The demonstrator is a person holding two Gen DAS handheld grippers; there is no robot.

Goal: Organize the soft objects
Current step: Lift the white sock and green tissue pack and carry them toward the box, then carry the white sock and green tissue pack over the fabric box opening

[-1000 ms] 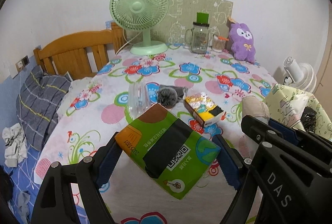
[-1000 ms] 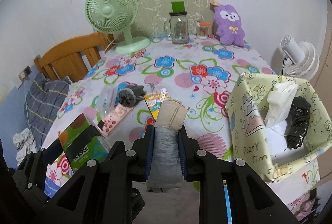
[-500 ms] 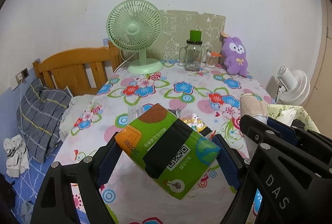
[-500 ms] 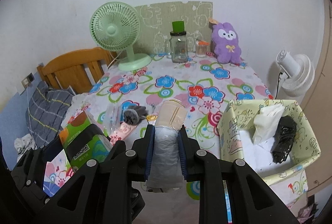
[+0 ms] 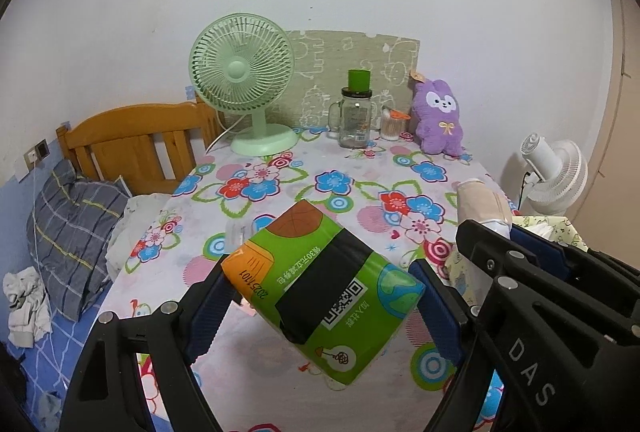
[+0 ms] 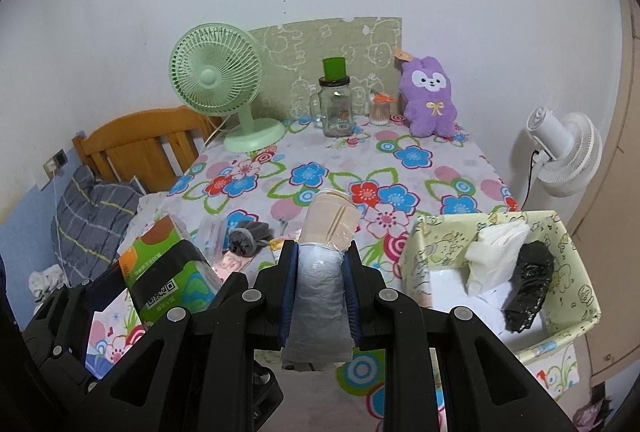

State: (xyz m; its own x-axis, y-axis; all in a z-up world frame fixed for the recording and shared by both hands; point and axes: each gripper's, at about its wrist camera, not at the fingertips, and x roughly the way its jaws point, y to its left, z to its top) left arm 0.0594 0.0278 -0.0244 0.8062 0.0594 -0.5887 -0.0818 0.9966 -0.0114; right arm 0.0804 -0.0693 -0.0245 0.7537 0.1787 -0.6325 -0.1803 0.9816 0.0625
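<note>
Two fans (image 6: pixel 218 80), jar (image 6: pixel 335 106), plush (image 6: pixel 429 100) behind.

Floral-clothed worktop (image 6: pixel 460 168) fills the view. Along the back edge by the wall: green desk fan (image 6: pixel 218 80) at the left, then a glass jar (image 6: pixel 336 108) with a green cup on its lid, a small cotton-swab holder (image 6: pixel 379 110) just beside it, and a purple plush bunny (image 6: pixel 428 98) at the right. Nearer in, a rolled grey sock (image 6: pixel 248 238) lies beside a clear packet (image 6: pixel 212 236) and a pink packet (image 6: pixel 232 262). At the right edge, a patterned box (image 6: pixel 416 256)
</note>
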